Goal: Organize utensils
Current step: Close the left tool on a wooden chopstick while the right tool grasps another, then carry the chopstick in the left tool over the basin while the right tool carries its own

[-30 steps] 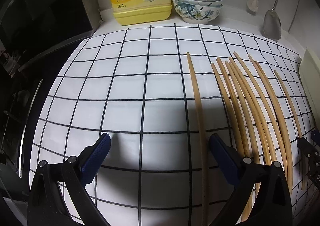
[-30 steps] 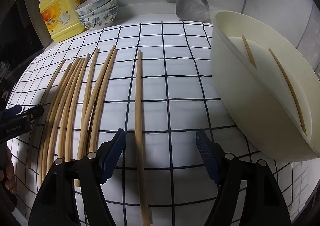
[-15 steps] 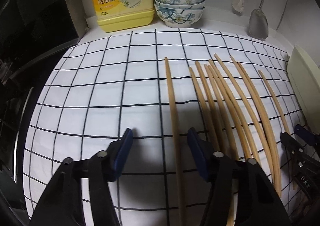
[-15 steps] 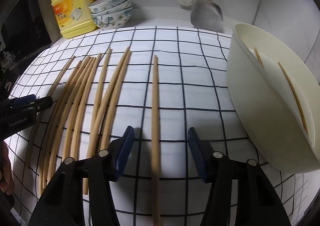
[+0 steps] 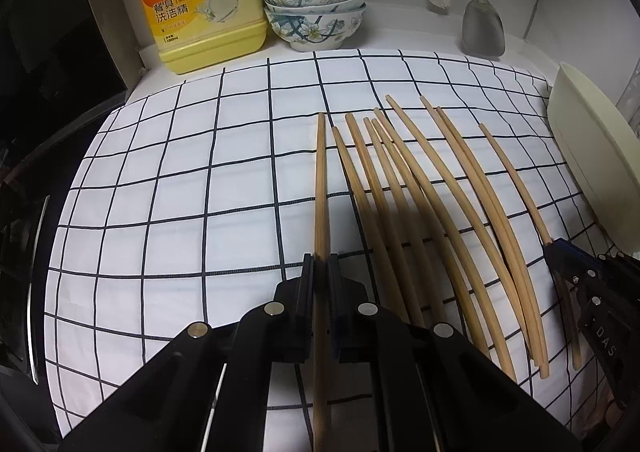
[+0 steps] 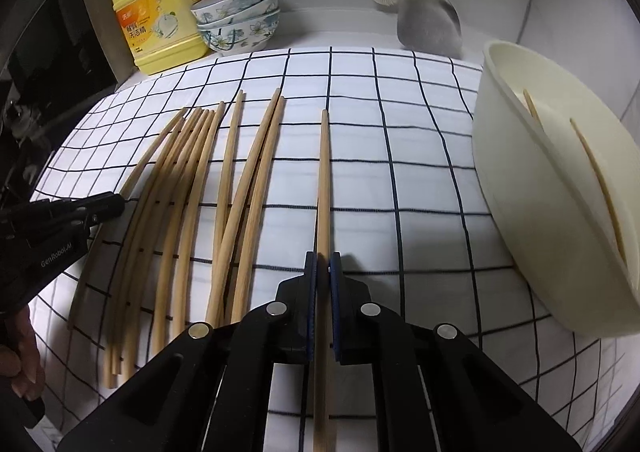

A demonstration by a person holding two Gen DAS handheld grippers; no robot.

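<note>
A: Start from the biggest thing. The checked cloth (image 6: 420,180) covers our counter, and the cream bin (image 6: 532,212) leans at its right edge with two chopsticks already inside.

B: So the bin lies to the right of everything we have yet to sort. The loose bundle (image 6: 188,188) sits on the cloth toward the left, all of it lying roughly front to back, tips pointing at the bowls (image 6: 240,18) and the soap jug (image 6: 160,16) by the wall.

A: And our two sticks run the same way. The right gripper (image 6: 323,280) is clenched on the right stick (image 6: 323,180), the one lying apart from the bundle, nearest the bin. Its long axis runs straight along our fingers.

B: The left gripper (image 5: 321,280) is clamped on the left stick (image 5: 320,180), at the bundle's left edge, just beside its neighbour. Both grips sit well down the shaft, toward the near end.

A: Then the right hand is plainly the nearer one to the bin; the left has the whole bundle between it and there.

B: We'd judge the right stick should go first, swung right with its far tip lifted to clear the rim. The left must rise clear of the bundle before crossing.
</note>
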